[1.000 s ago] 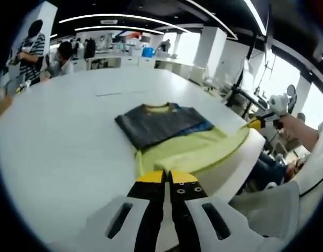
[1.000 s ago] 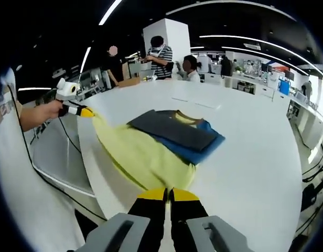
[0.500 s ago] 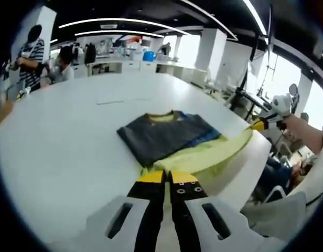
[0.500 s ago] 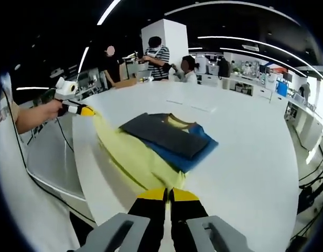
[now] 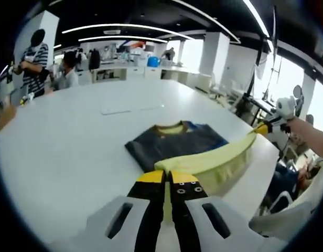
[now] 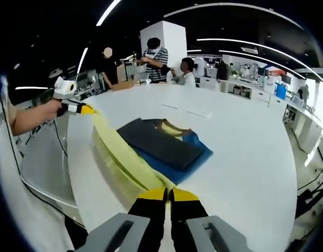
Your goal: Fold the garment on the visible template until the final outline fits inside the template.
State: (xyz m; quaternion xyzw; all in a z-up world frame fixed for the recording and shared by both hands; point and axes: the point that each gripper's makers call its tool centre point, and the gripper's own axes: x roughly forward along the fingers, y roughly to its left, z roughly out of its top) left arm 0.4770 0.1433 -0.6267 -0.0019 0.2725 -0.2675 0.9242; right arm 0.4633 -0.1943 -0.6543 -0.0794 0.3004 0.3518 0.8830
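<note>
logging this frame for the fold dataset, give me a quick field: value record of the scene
surface: white table
garment: shirt, upper part folded flat, dark grey over blue, yellow collar showing
lifted part: yellow hem section raised off the table, stretched between both grippers
left gripper: shut on one hem corner; also seen at
right gripper: shut on the other hem corner; also seen at
template: cannot tell its outline
background: people standing beyond the table

White round table (image 5: pixel 62 152), folded garment (image 5: pixel 174 143)
</note>
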